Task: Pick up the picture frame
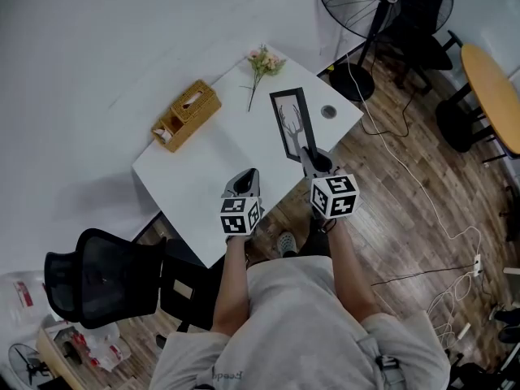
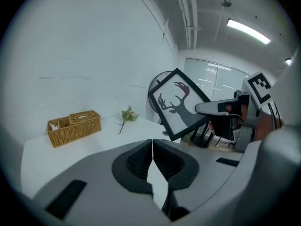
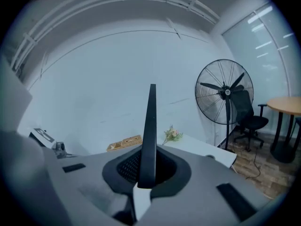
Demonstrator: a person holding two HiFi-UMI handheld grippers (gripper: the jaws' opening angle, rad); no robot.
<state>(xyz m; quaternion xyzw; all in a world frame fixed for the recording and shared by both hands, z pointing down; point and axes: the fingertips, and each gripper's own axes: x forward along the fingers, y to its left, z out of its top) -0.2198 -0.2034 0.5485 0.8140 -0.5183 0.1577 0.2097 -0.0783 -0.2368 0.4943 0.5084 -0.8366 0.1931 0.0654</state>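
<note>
- Our right gripper (image 3: 149, 175) is clamped on the picture frame (image 3: 150, 131). We see the frame edge-on, standing up between the pads.
- Our left gripper (image 2: 152, 160) has its jaws pressed together on nothing. It hangs left of the frame, apart from it.
- The frame is clear of the white table (image 1: 203, 181), held in the air over its right part, with the deer print facing left.
- The grip takes one thin edge only, so we judge the frame could pivot or slip if swung.
- A drop would strike the table's right edge or the floor. The flower sprig (image 1: 264, 62) and wicker box (image 1: 187, 114) lie farther off, well apart.
</note>
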